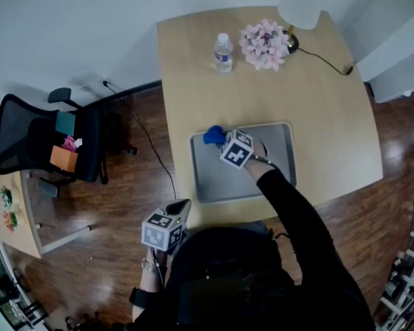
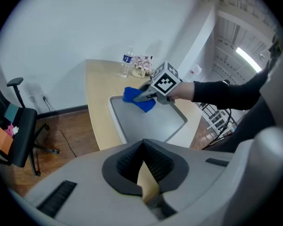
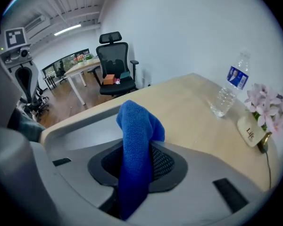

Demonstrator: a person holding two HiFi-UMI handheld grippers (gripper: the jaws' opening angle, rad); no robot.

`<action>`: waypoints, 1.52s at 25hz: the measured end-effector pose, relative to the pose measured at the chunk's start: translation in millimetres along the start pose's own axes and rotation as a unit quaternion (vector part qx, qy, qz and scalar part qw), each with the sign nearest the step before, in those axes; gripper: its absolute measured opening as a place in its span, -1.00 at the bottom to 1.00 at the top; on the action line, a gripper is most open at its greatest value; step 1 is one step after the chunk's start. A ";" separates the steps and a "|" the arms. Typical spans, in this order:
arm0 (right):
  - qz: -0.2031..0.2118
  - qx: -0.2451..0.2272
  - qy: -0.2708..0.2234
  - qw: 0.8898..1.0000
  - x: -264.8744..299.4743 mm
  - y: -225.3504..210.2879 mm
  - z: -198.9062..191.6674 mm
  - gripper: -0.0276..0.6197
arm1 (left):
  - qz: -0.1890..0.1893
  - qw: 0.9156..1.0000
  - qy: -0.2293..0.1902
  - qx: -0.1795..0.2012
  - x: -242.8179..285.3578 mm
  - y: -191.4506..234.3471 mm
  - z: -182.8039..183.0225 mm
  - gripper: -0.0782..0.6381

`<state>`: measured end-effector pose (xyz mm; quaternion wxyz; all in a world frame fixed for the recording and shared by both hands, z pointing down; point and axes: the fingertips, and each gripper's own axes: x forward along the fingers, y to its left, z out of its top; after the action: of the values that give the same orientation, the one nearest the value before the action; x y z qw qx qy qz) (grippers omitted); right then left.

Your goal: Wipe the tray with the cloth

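Note:
A grey tray [image 1: 229, 183] lies on the light wooden table [image 1: 193, 67], near its front edge. My right gripper [image 1: 219, 141] is shut on a blue cloth [image 1: 212, 135] and holds it over the tray's far left corner. In the right gripper view the cloth [image 3: 134, 126] bulges up from between the jaws, with the tray [image 3: 80, 132] just beyond. The left gripper view shows the cloth [image 2: 138, 100] and the tray [image 2: 151, 122] from the side. My left gripper [image 1: 182, 206] hangs off the table's near edge, left of the tray, jaws together and empty.
A water bottle [image 1: 223, 52], a bunch of pink flowers [image 1: 265, 43] and a lamp [image 1: 300, 9] with its cable stand at the table's far side. A black office chair [image 1: 48, 136] with boxes on it stands on the wooden floor to the left.

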<state>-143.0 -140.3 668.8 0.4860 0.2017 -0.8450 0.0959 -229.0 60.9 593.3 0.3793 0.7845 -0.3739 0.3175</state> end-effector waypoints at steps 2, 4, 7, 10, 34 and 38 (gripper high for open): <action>0.011 -0.018 0.005 1.000 5.3 -3.9 3.4 -0.58 | 0.001 1.000 -0.001 -0.001 1.4 -0.4 1.3 -0.79; 0.016 -0.025 0.002 1.000 8.7 1.6 3.8 -0.58 | 0.002 1.000 0.002 -0.001 0.8 -0.8 1.8 -0.79; 0.013 -0.006 -0.009 1.000 10.8 3.5 0.9 -0.59 | 0.002 1.000 0.005 -0.002 2.1 -1.2 1.4 -0.79; 0.028 -0.004 -0.014 0.999 12.5 10.3 -5.2 -0.59 | 0.000 1.000 0.002 0.001 4.1 -4.6 5.3 -0.79; 0.128 0.013 -0.057 0.990 -57.8 117.3 -88.2 -0.59 | -0.012 0.999 0.019 0.046 54.6 -93.5 21.7 -0.79; 0.091 0.019 -0.069 0.993 -57.0 50.1 -82.1 -0.59 | 0.003 0.999 0.029 0.038 58.2 -113.5 8.5 -0.79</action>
<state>-75.0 -51.7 663.3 0.4118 0.1393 -0.8893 0.1419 -103.0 82.8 593.9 0.3591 0.7876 -0.3528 0.3553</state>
